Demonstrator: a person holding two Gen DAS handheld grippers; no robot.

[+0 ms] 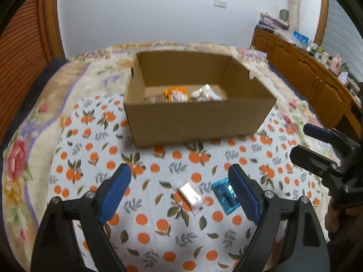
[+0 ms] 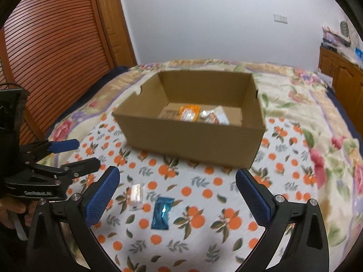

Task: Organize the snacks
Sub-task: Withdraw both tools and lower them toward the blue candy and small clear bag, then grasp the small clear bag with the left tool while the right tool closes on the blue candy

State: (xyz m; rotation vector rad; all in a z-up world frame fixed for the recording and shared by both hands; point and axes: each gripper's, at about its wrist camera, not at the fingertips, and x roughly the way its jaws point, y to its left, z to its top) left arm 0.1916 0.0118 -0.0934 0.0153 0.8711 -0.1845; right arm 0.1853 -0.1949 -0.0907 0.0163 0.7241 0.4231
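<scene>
left tongs (image 1: 181, 195) agape over white wrapped snack (image 1: 189, 196) | right tongs (image 2: 178, 195) agape, empty, over blue foil packet (image 2: 163, 213) | brown cardboard box (image 1: 195, 119) waits, likely their destination

floral bedspread (image 1: 27, 158), orange-print cloth (image 2: 204, 204), wooden cabinets (image 1: 306, 68)

Box: open cardboard box (image 1: 199, 117), upright on the orange-print cloth, lid off.
Inside it: an orange packet (image 1: 176, 93), a silvery packet (image 1: 205, 93) just beside it, and a brownish packet (image 1: 154, 98) on the other side, too blurred to tell more.
On the cloth: a white snack packet (image 1: 189, 195) lying flat, with a shiny blue snack packet (image 1: 224, 195) just beside it.
</scene>
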